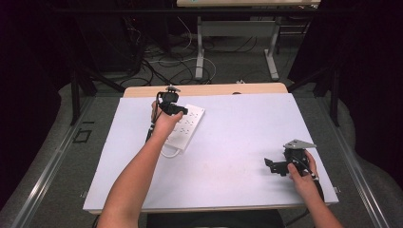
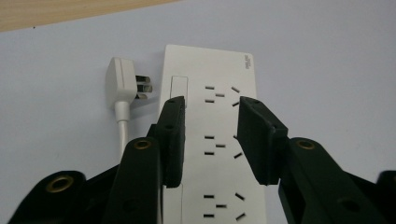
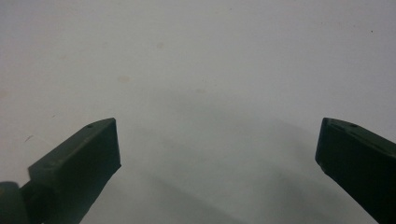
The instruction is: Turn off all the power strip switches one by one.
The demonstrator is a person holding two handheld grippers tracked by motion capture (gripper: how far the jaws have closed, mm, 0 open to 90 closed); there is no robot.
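A white power strip (image 1: 186,126) (image 2: 219,135) lies flat on the white table sheet (image 1: 237,128), far left of centre. Its white plug (image 2: 125,84) and cord (image 2: 123,133) rest beside it on the sheet. My left gripper (image 1: 177,108) (image 2: 210,105) hovers just above the strip, jaws open and nothing between them, with the sockets showing through the gap. My right gripper (image 1: 272,165) (image 3: 217,140) sits low over bare sheet at the near right, jaws wide open and empty.
The table's wooden far edge (image 1: 204,89) shows beyond the sheet. Past it are table legs (image 1: 199,52) and loose cables (image 1: 161,66) on the floor. Bare sheet lies between the two grippers.
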